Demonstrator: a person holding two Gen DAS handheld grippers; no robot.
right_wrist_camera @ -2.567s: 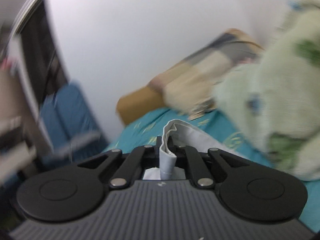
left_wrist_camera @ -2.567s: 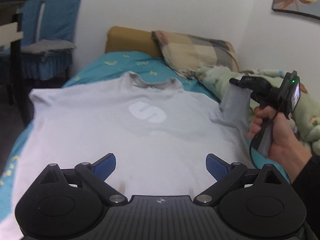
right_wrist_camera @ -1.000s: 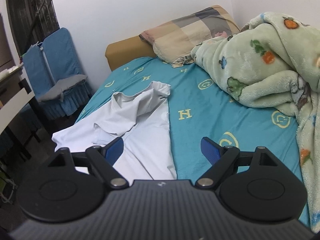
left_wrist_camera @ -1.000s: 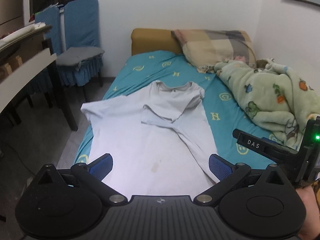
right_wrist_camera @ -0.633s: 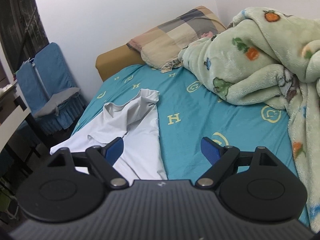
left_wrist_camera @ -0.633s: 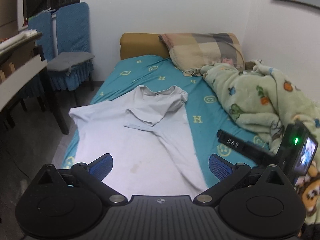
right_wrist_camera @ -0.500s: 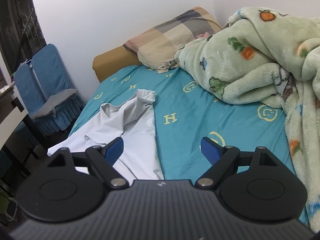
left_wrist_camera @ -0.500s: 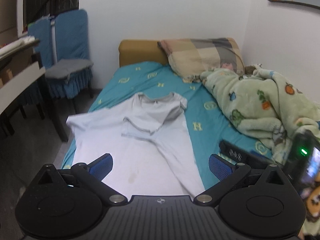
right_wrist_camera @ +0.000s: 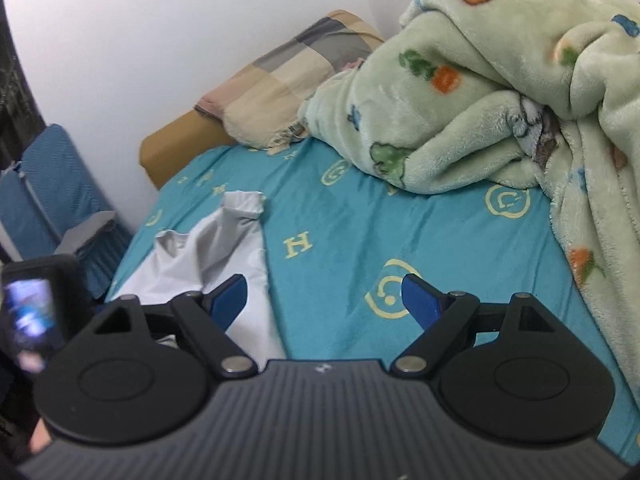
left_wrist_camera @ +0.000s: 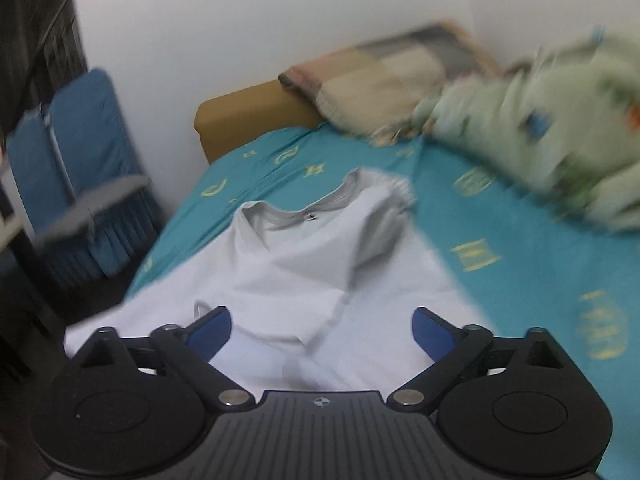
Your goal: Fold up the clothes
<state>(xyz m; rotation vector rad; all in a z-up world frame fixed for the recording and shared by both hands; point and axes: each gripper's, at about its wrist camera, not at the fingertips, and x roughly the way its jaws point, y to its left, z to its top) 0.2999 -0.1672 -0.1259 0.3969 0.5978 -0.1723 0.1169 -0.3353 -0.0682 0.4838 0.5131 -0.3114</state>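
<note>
A light grey T-shirt [left_wrist_camera: 316, 264] lies on the teal bed sheet [left_wrist_camera: 500, 216], its right sleeve folded in across the chest. My left gripper [left_wrist_camera: 322, 326] is open and empty, hovering low over the shirt's middle. My right gripper [right_wrist_camera: 324, 296] is open and empty, over the sheet just right of the shirt's [right_wrist_camera: 224, 248] right edge. The left gripper's screen [right_wrist_camera: 30, 316] shows at the left edge of the right wrist view.
A green fleece blanket [right_wrist_camera: 500, 100] is bunched along the bed's right side. A checked pillow [right_wrist_camera: 288, 76] leans on the mustard headboard [right_wrist_camera: 176, 148]. A blue chair [left_wrist_camera: 76, 168] stands left of the bed. The left wrist view is motion-blurred.
The right gripper let go of the sleeve, which now lies folded across the shirt. Both grippers pulled back, then the left one swung down and closer to the shirt.
</note>
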